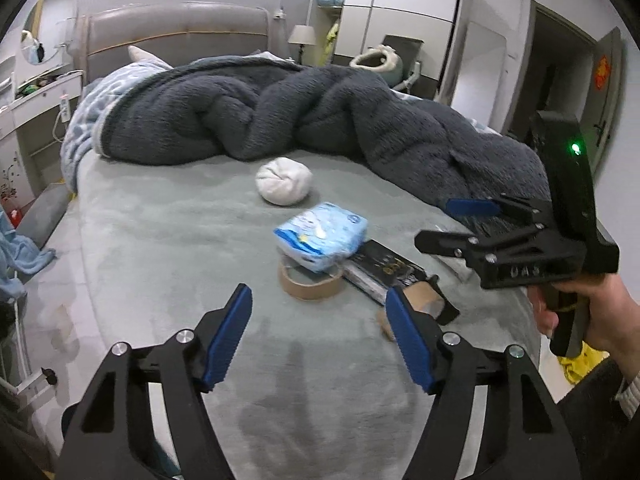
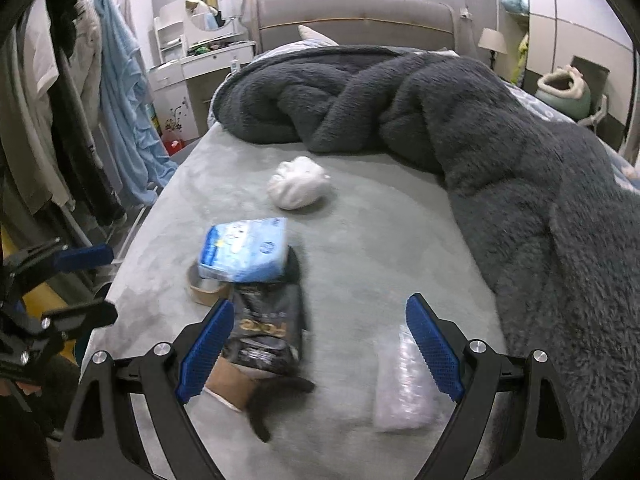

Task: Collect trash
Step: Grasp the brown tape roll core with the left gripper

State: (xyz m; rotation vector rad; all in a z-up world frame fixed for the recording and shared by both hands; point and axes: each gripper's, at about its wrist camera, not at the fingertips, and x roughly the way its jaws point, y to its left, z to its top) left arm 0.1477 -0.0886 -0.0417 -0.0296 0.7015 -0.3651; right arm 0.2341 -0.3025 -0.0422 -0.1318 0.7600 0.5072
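On the grey-green bed sheet (image 1: 160,248) lie a white crumpled wad (image 1: 284,181), a light blue tissue pack (image 1: 322,235) resting on a brown tape roll (image 1: 312,280), a black bag (image 1: 380,270) with a brown paper piece by it, and a clear plastic wrapper (image 2: 404,384). The wad (image 2: 299,182), tissue pack (image 2: 245,249), tape roll (image 2: 206,286) and black bag (image 2: 266,330) also show in the right wrist view. My left gripper (image 1: 318,340) is open and empty, short of the tape roll. My right gripper (image 2: 320,348) is open and empty, above the black bag and wrapper; it also shows in the left wrist view (image 1: 448,220).
A dark grey fleece blanket (image 1: 304,112) is heaped across the far and right side of the bed. A headboard (image 2: 352,16), dresser with round mirror (image 2: 214,0) and hanging clothes (image 2: 120,92) stand to the left. A wardrobe (image 1: 400,16) and door are at the right.
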